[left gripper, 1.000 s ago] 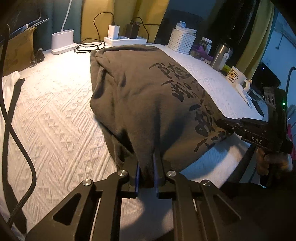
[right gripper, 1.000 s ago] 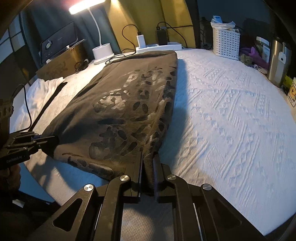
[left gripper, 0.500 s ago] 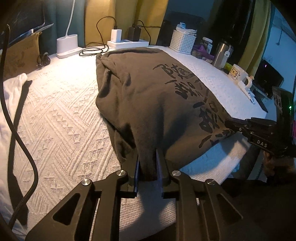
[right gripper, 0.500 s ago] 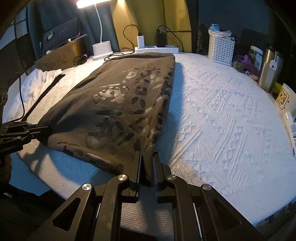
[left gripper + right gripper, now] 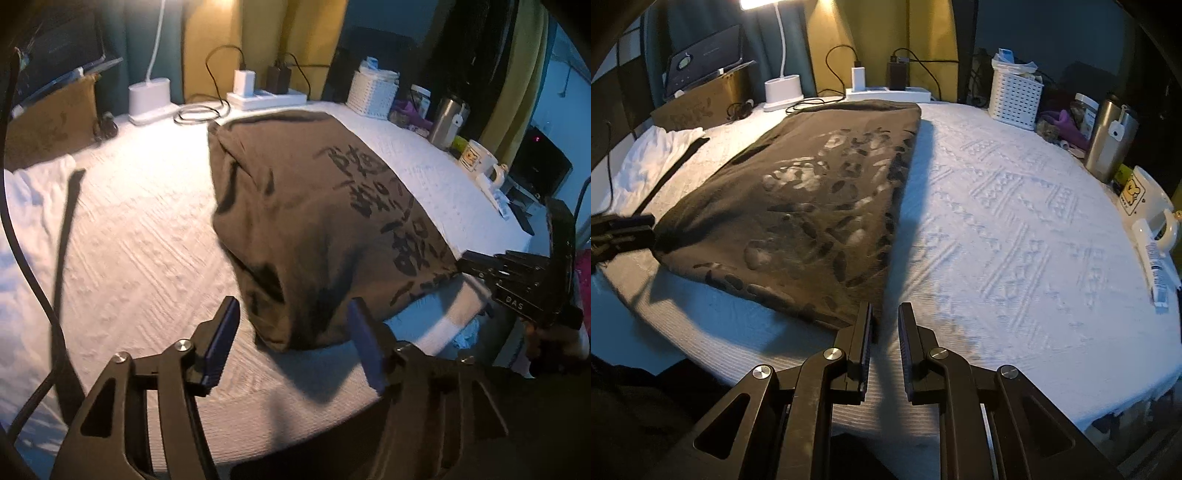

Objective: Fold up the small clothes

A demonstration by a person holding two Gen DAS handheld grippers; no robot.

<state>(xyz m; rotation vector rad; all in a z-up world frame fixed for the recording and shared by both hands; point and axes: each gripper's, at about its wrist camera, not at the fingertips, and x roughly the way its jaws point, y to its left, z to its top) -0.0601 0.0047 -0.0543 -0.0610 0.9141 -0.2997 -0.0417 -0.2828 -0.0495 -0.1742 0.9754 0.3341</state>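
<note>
A dark olive shirt (image 5: 317,221) with black printed characters lies folded lengthwise on the white textured cover (image 5: 140,251), running from the near edge to the back; it also shows in the right wrist view (image 5: 812,199). My left gripper (image 5: 291,332) is open wide, its jaws on either side of the shirt's near left corner, not gripping it. My right gripper (image 5: 884,328) is open a little at the shirt's near right corner, with the cloth just left of the gap. The right gripper also shows in the left wrist view (image 5: 517,280).
A white garment (image 5: 653,158) lies at the left. At the back stand a lamp base (image 5: 783,92), a power strip (image 5: 886,94) with chargers and a white basket (image 5: 1015,98). A steel tumbler (image 5: 1108,136), a mug (image 5: 1145,206) and a tube (image 5: 1154,262) sit at the right edge.
Both grippers have opened and let go of the shirt's near corners. The shirt's near edge has dropped onto the cover. The left gripper opened wide, the right only a little.
</note>
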